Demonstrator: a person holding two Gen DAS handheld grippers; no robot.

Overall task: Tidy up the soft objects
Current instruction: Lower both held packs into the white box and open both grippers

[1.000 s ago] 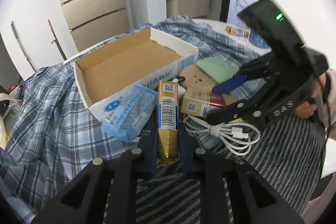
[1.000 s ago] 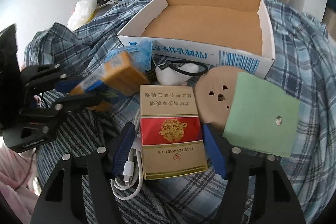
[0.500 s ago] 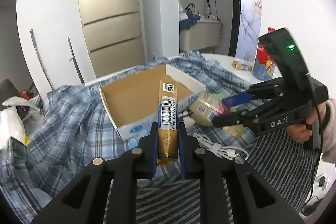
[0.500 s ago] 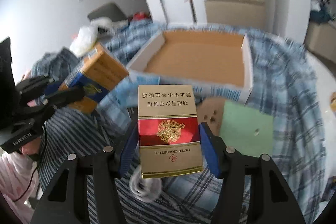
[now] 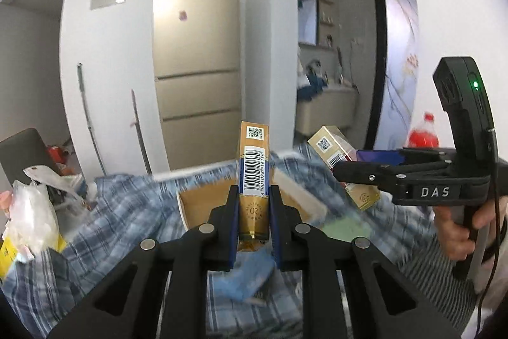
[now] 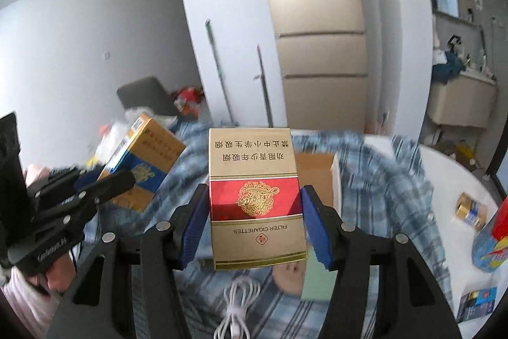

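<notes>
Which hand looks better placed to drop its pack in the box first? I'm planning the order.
Left, probably. Its gripper holds the gold pack directly over the open box. The right gripper holds the red pack nearer the viewer, with the box beyond it.

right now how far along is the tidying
Nothing shows inside the cardboard box yet. In hand: the left gripper grips a gold and blue pack, the right gripper a red and gold pack. Left: white cable, blue packet, green sheet.
</notes>
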